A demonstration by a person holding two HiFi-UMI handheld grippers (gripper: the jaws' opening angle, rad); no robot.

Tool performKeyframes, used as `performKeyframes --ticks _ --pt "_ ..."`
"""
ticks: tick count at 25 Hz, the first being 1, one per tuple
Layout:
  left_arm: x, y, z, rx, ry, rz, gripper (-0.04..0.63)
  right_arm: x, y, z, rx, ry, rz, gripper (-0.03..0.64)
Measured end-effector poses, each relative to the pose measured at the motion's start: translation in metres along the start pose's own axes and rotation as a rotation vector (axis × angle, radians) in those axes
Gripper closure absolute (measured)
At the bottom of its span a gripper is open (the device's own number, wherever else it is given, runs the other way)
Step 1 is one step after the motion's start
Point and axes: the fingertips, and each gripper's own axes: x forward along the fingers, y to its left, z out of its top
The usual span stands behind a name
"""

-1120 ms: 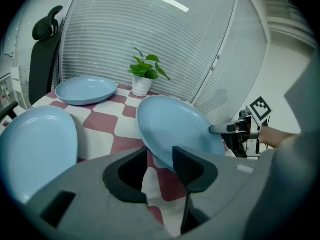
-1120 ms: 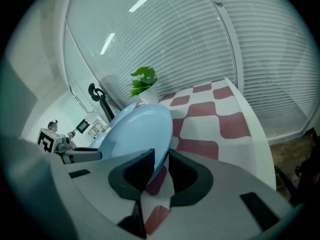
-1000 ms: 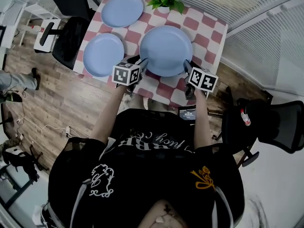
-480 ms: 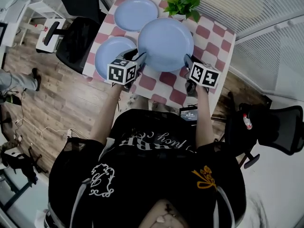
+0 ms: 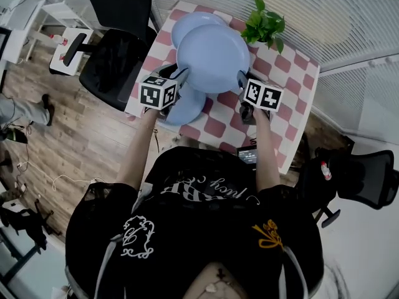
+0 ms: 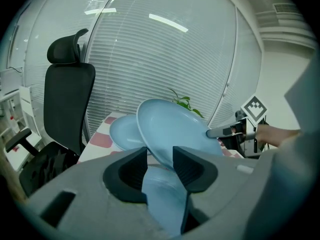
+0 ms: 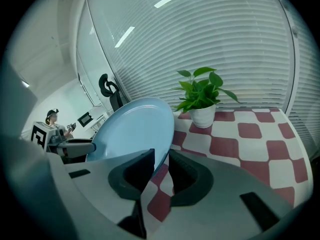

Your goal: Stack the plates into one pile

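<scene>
Pale blue, all three plates, and as far as I can see none rests on another yet. I have the big plate (image 5: 212,58) up in the air and tilted, gripped by its rim on both sides. My left tongs (image 6: 160,156) are pinched on its left edge and my right tongs (image 7: 160,166) on its right edge, each set narrow around the thin rim.

In the head view the big plate hangs over the far left part of the desk (image 5: 288,98). It hides part of the near plate (image 5: 186,109), which lies flat by the desk's left edge. It also hides part of the far plate (image 5: 190,21), which lies flat at the far left corner. The plant (image 5: 265,25) stands at the far edge, just to the right of the plate I carry, and I see no contact between them.

I judge the job barely begun: one plate is lifted and nothing is placed. I still have to set this one down on a smaller plate, then bring the last plate to the same pile. I cannot tell which of the two it is headed for. Being the widest, it would overhang whatever it lands on.
</scene>
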Motion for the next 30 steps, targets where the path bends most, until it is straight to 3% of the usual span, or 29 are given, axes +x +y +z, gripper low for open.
performKeyframes --ticks 13,22,30 --pt "0.047 0.103 0.031 0.018 0.064 -0.033 0.426 0.104 0.022 0.034 0.017 0.097 -0.099 0.529" --pt "0.091 0.138 0.026 -0.020 0.143 -0.050 0.426 0.152 0.008 0.038 0.006 0.187 -0.157 0.529" --pt "0.113 0.147 0.018 -0.042 0.177 -0.078 0.426 0.164 -0.001 0.036 0.020 0.202 -0.194 0.529"
